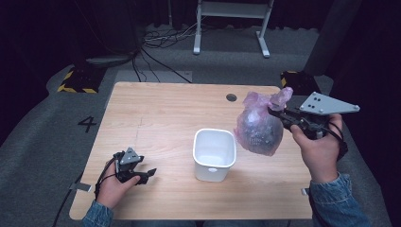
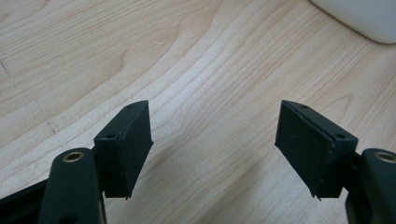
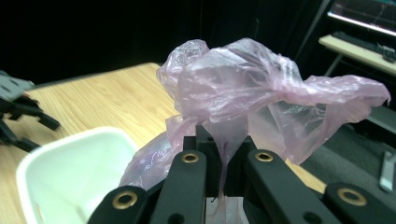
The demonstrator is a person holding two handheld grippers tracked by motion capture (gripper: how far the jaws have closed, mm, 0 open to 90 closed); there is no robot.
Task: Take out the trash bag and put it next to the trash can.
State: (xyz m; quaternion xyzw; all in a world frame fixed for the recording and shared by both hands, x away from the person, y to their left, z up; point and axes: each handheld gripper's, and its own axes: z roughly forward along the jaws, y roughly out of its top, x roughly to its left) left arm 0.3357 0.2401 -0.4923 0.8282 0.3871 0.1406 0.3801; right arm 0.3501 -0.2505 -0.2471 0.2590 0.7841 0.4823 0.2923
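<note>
High view: above, facing forward and down on the table (image 1: 156, 113). 2 gripper views: close, sharing the white tub (image 2: 359, 18).

The bag (image 1: 259, 126) was thin, crinkled, glossy pink plastic; the bin (image 1: 214, 154) smooth white plastic; the table (image 1: 161, 118) matt pale wood grain.

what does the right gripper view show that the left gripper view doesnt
Right gripper view alone: the right gripper shut on the gathered neck of a pink plastic bag, and the left gripper farther off over the table.

Left gripper view alone: the left gripper's own jaws standing open, nothing between them, over bare wood.

Both: the wooden table and the white bin, seen open-topped in the right gripper view and as a corner in the left.
</note>
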